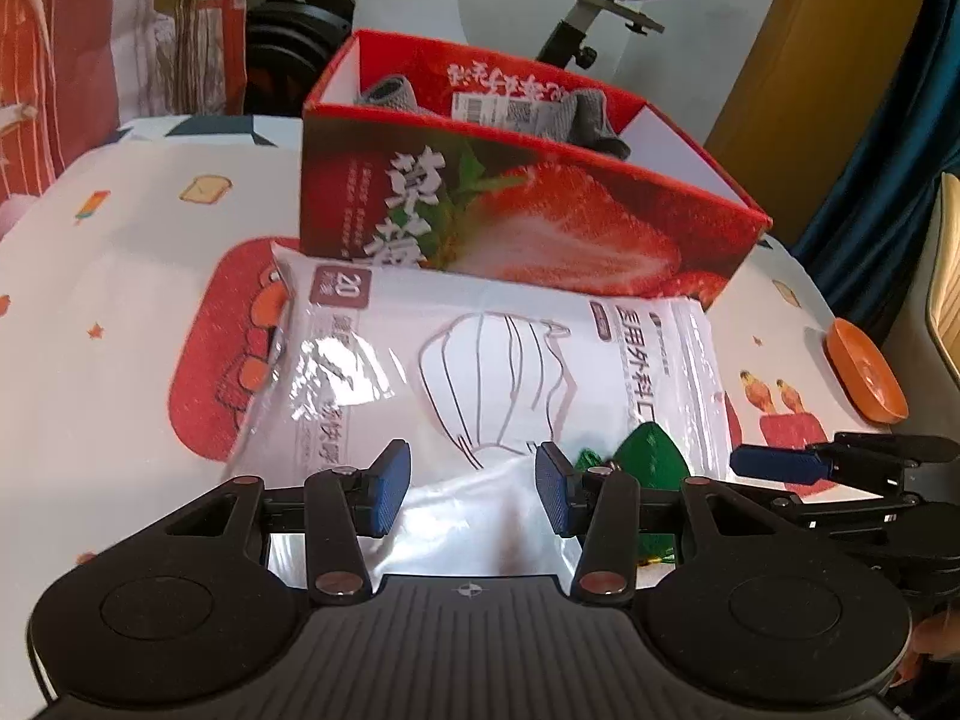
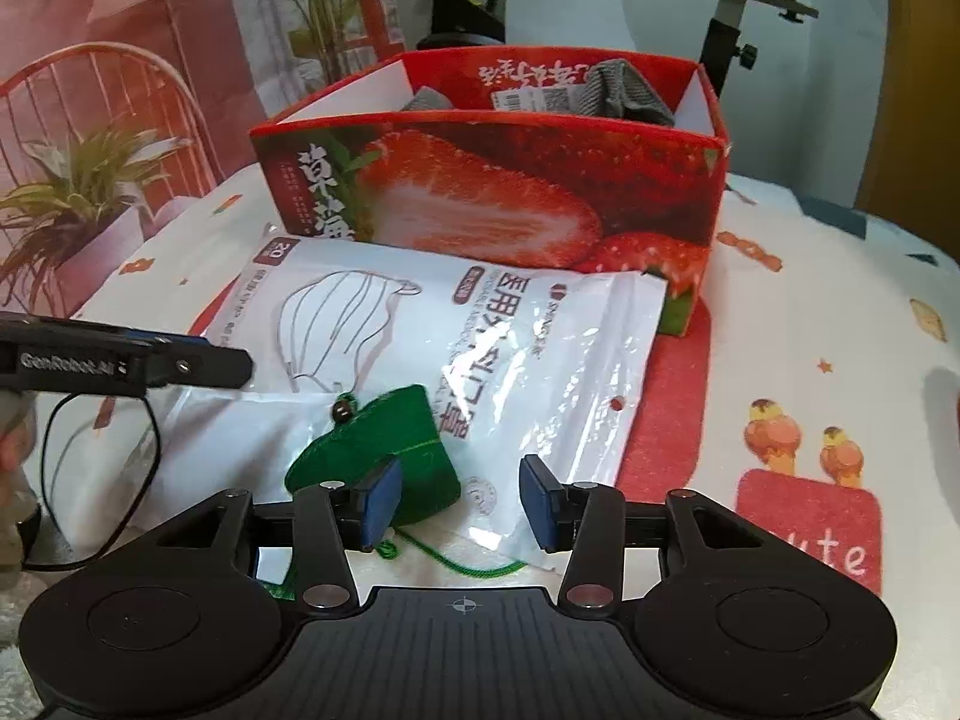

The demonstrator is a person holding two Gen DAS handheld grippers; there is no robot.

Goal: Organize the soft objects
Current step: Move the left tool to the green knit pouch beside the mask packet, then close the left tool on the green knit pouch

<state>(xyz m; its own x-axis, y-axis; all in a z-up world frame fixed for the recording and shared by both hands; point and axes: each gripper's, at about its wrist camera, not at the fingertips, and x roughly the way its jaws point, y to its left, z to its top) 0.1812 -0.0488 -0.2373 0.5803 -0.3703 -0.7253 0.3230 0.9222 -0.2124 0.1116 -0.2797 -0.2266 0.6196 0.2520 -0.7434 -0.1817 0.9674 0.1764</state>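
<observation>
Both tools tipped downward, side by side.
Your left tool (image 1: 473,489) and right tool (image 2: 461,501) each hold their pads apart, nothing gripped.

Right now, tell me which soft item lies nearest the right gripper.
The green pouch, lying on the mask pack right at the right gripper. The grey cloths are far off, inside the strawberry box.

red strawberry-print box (image 1: 528,222), green pouch (image 2: 384,450)
</observation>
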